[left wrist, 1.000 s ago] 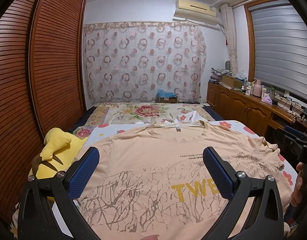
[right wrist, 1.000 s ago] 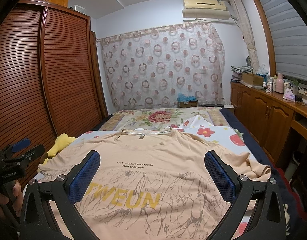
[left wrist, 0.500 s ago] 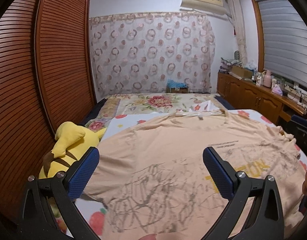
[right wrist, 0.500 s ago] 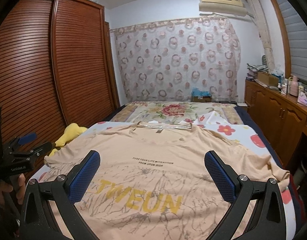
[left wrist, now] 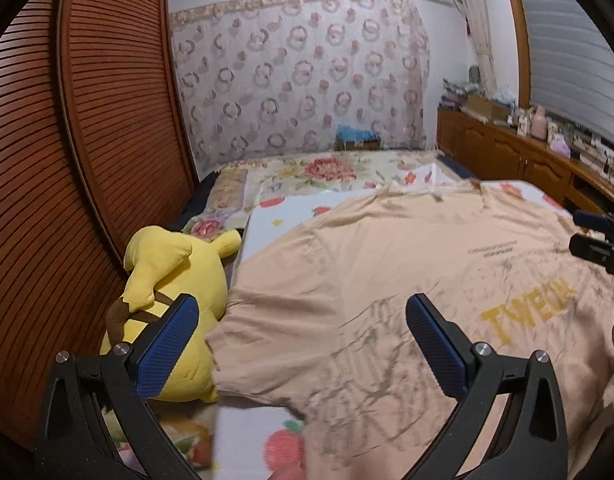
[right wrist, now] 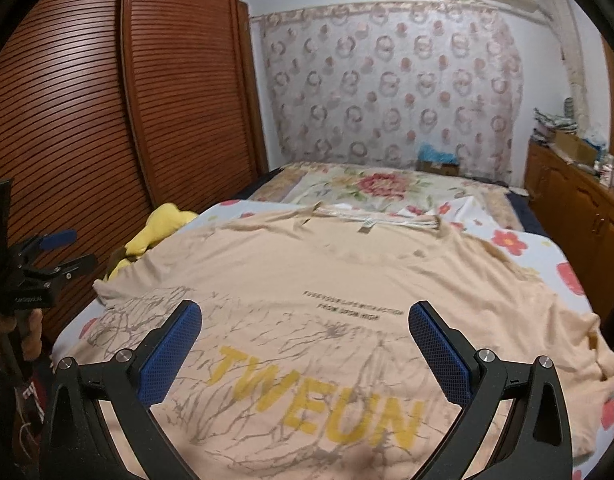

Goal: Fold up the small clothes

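A yellow plush (left wrist: 175, 276) lies just beside the shirt's (right wrist: 347, 288) left sleeve, between the shirt and the wardrobe (left wrist: 67, 140). The shirt is spread flat, print up, on the bed (right wrist: 547, 252), collar toward the curtain (right wrist: 387, 92), long axis running that way. The left tool (left wrist: 301, 344) and right tool (right wrist: 305, 350) both hover over it, jaws wide apart, empty.

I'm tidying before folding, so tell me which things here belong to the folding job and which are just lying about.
Belongs to the job:
peach T-shirt, spread flat on the bed
left gripper, open
right gripper, open

Just lying about:
yellow plush toy, beside the shirt's sleeve
blue bundle by the curtain
clutter on the sideboard
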`<state>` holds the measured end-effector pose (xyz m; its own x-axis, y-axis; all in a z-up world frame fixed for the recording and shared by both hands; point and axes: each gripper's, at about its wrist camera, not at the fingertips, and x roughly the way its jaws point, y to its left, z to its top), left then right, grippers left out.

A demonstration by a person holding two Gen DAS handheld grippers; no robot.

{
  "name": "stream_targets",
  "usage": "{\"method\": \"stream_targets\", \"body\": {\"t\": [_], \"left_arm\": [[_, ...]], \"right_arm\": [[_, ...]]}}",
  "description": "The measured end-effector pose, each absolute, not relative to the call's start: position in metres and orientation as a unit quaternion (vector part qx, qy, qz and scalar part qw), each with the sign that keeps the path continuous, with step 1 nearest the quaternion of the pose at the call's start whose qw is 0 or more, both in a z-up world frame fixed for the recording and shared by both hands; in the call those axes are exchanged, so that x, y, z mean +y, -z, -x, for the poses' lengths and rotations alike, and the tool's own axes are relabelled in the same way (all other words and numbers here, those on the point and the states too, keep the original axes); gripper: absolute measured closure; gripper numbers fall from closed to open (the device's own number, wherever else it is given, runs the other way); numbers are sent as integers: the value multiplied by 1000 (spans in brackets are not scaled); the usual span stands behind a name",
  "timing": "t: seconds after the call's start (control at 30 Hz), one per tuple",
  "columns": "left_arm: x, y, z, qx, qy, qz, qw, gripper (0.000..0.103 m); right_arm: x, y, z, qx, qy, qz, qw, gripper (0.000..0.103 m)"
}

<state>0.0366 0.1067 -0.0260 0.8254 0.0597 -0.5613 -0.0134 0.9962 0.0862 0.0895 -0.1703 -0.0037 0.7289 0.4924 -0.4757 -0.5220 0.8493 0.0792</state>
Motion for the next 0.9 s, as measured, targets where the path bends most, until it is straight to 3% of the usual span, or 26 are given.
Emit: {"method": "stream_targets", "body": {"t": [0.17, 0.23, 0.4, 0.77, 0.83, 0.9], "left_arm": [[128, 36, -51, 328, -10, -44, 944, 0], [140, 41, -59, 345, 6, -29, 938, 5], [168, 61, -84, 400, 30, 29, 916, 45], [203, 97, -92, 463, 15, 115, 879, 48], [206, 99, -94, 465, 25, 130, 875, 52], [209, 102, -96, 468, 32, 146, 871, 63]], "right_arm": [[-167, -2, -96, 255, -289, 45, 922, 3], [-168, -3, -99, 259, -297, 49, 918, 3], [-170, -2, -105, 262, -310, 53, 912, 4], [-174, 1, -112, 286, -326, 50, 900, 8], [-172, 1, -114, 292, -332, 52, 896, 11], [-169, 1, -118, 298, -335, 54, 892, 12]]}}
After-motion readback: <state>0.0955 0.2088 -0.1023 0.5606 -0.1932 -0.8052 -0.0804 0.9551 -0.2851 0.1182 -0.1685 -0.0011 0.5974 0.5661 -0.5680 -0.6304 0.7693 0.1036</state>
